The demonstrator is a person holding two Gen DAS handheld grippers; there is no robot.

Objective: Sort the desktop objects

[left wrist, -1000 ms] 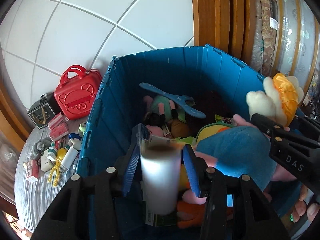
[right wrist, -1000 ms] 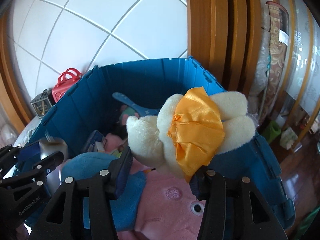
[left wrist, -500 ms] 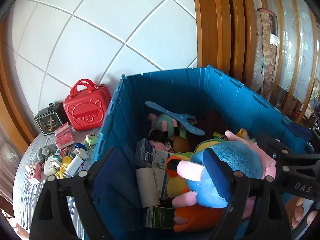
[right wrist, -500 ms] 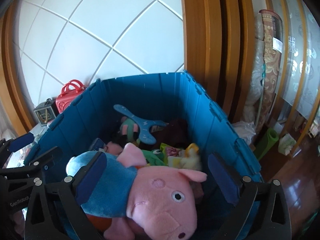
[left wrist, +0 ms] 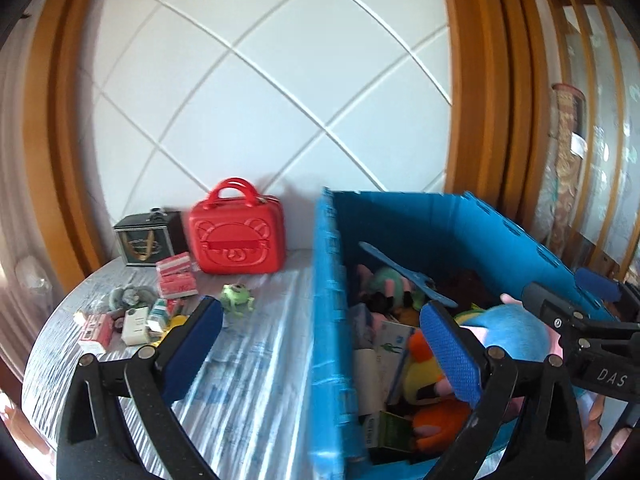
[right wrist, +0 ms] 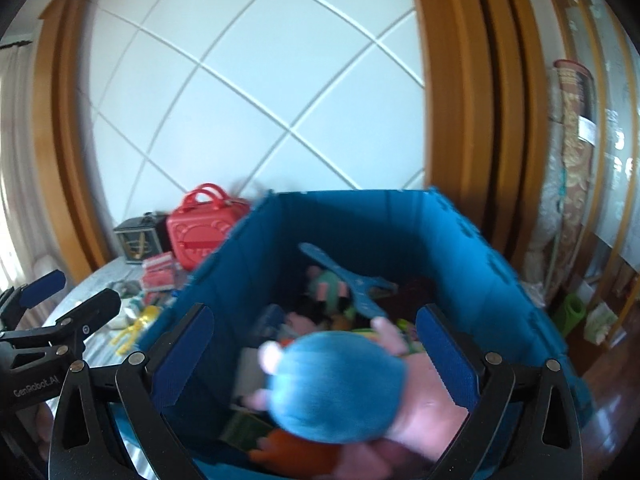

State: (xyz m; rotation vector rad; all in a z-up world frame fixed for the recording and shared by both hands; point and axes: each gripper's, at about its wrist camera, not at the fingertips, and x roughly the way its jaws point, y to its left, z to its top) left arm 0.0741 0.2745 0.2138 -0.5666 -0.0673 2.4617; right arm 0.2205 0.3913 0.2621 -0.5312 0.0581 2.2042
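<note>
Blue bin (left wrist: 400, 216) sits at the surface's (left wrist: 256, 360) right edge, filled with plush toys; blue-pink plush (right wrist: 340, 384) on top. Red case (left wrist: 237, 236) at the back edge, small boxes (left wrist: 176, 280) near it. Left gripper (left wrist: 320, 344) and right gripper (right wrist: 316, 348): jaws just opened wide, gripping nothing.

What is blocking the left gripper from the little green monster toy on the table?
Nothing visible does. The open left gripper looks across bare table to the green monster toy; the blue bin stands to its right.
</note>
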